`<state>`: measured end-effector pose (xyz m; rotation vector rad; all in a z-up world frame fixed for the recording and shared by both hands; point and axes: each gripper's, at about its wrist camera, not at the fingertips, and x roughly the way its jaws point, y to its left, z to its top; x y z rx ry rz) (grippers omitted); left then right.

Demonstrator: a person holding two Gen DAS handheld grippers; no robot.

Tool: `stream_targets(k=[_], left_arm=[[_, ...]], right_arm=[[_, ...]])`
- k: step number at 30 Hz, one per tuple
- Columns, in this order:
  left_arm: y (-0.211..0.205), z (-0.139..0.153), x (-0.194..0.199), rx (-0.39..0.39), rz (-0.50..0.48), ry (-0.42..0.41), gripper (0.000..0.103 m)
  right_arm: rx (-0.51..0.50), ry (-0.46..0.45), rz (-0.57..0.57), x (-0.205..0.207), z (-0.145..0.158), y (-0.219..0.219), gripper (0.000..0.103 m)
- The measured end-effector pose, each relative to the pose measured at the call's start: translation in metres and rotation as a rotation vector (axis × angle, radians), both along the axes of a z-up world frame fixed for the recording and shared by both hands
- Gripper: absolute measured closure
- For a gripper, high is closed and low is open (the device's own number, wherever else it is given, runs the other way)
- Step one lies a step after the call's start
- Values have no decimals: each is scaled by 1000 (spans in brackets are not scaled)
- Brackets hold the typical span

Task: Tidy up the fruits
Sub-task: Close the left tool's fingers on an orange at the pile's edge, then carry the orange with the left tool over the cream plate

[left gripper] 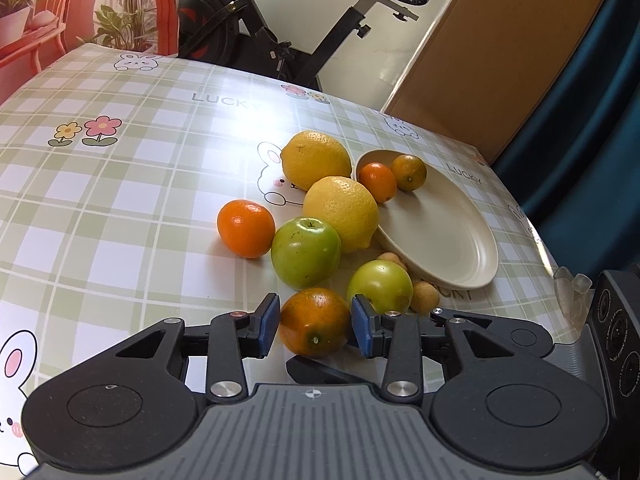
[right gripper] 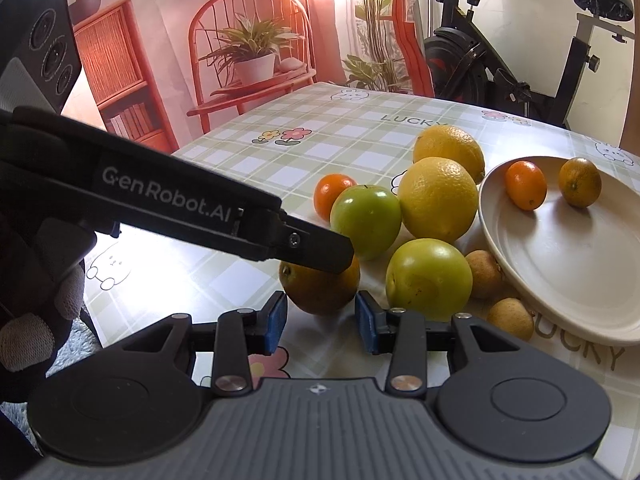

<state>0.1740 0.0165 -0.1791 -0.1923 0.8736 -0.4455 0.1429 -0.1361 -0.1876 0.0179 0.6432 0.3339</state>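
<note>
left gripper [left gripper: 314, 328] sat low on the checked tablecloth [left gripper: 120, 208], blue pads [left gripper: 269, 320] either side of a greenish orange [left gripper: 314, 322]. jaws about fruit-wide; could not tell if the pads actually pressed it. the fruit was still on the cloth.

right gripper [right gripper: 321, 318] hovered just behind the same orange [right gripper: 316, 288], jaws parted, nothing between them. the left tool's black finger [right gripper: 312, 250] crossed over the fruit in the right wrist view.

fruit pile: two green apples [left gripper: 306, 251] [left gripper: 379, 287] at 12 and 1 o'clock of the held orange, two lemons [left gripper: 341, 212] [left gripper: 315, 159] beyond them, small mandarin [left gripper: 246, 228] at 11 o'clock, longans [left gripper: 425, 298] just beside the plate.

cream plate [left gripper: 452, 240] at 2 o'clock, tilted on the fruit by it, held a small mandarin [left gripper: 377, 181] and a greenish one [left gripper: 408, 172], apart. exercise bike [left gripper: 280, 24] behind the table.
</note>
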Motion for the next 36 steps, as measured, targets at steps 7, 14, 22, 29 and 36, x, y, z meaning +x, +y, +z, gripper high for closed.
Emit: stream_targets(k=[7,14,22,29,36], left_arm=[[3,-1,-1,-20,15,4,62],[1,-4,-3,-4,6,6,59],[-2,-2,-9,21,-1,-14,59],[-4,2,-12,18,-5,-20,59],[-8,12,-17,14,-26,-36,59]], right_arm=[[5,-3,6,0,-2,-1,61],[-15,-14,13,0,-2,4,58],[-47,-33,24,2,-3,8,58],[-28,-30,23,0,0,5,58],[0,-43,2,-8,6,-1,58]])
